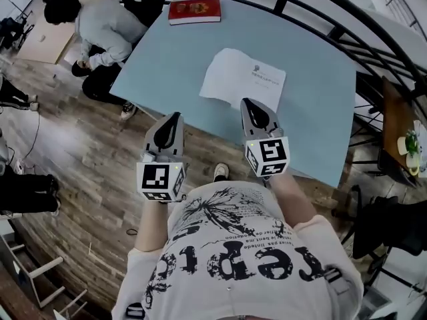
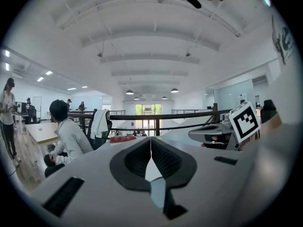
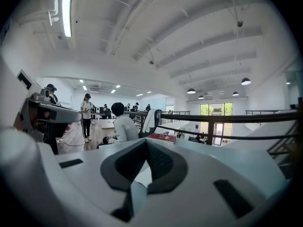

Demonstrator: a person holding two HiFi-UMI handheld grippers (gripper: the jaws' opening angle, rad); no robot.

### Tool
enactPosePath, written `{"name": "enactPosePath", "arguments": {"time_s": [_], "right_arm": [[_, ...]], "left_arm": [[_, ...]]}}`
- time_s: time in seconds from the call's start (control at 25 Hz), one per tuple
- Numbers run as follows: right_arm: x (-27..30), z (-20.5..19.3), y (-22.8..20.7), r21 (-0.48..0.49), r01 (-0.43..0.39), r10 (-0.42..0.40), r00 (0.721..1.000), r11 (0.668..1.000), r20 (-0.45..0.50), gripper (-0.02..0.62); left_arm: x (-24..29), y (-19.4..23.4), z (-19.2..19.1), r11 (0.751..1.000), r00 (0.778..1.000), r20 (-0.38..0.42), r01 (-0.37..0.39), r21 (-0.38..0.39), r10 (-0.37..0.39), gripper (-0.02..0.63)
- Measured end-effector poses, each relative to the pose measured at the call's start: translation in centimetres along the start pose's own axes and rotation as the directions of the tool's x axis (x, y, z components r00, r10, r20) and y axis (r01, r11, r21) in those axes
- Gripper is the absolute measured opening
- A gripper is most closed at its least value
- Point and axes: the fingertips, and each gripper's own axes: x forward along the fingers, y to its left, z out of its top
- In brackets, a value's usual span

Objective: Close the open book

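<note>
A red-covered book point(image 1: 194, 10) lies flat at the far end of the light blue table point(image 1: 320, 105); it also shows small in the left gripper view point(image 2: 122, 138) and the right gripper view point(image 3: 162, 137). A white printed sheet point(image 1: 243, 77) lies mid-table. My left gripper point(image 1: 175, 117) is shut and empty, out over the wooden floor just off the table's near left edge. My right gripper point(image 1: 248, 103) is shut and empty too, just above the table's near edge with its tip by the white sheet. Both grippers point roughly level toward the far end.
A person in a grey top point(image 1: 107, 29) crouches beside the table's far left corner. A black railing point(image 1: 347, 35) curves behind and to the right of the table. A small brown side table with a plant point(image 1: 403, 139) stands at the right.
</note>
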Motion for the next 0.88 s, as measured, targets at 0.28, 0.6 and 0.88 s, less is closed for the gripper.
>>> {"name": "enactPosePath", "arguments": {"time_s": [0.28,0.6,0.88], "right_arm": [[5.3,-1.2,-3.3,0.007,0.104,-0.103,0.991,0.995,-0.086,0.011],[9.4,-4.4,-4.0,0.053,0.26,-0.242,0.944,0.964,-0.224,0.011],[13.5,-11.1,-2.0,-0.01,0.275,-0.25,0.86,0.962,-0.444,0.045]], "left_arm": [[6.8,3.0,0.9,0.996,0.996,-0.006,0.084,0.017,-0.084,0.018],[13.5,6.8,0.0,0.959,0.957,-0.067,0.284,0.027,-0.281,0.018],[18.0,9.8,-2.4,0.905,0.898,-0.134,0.425,0.011,-0.42,0.018]]}}
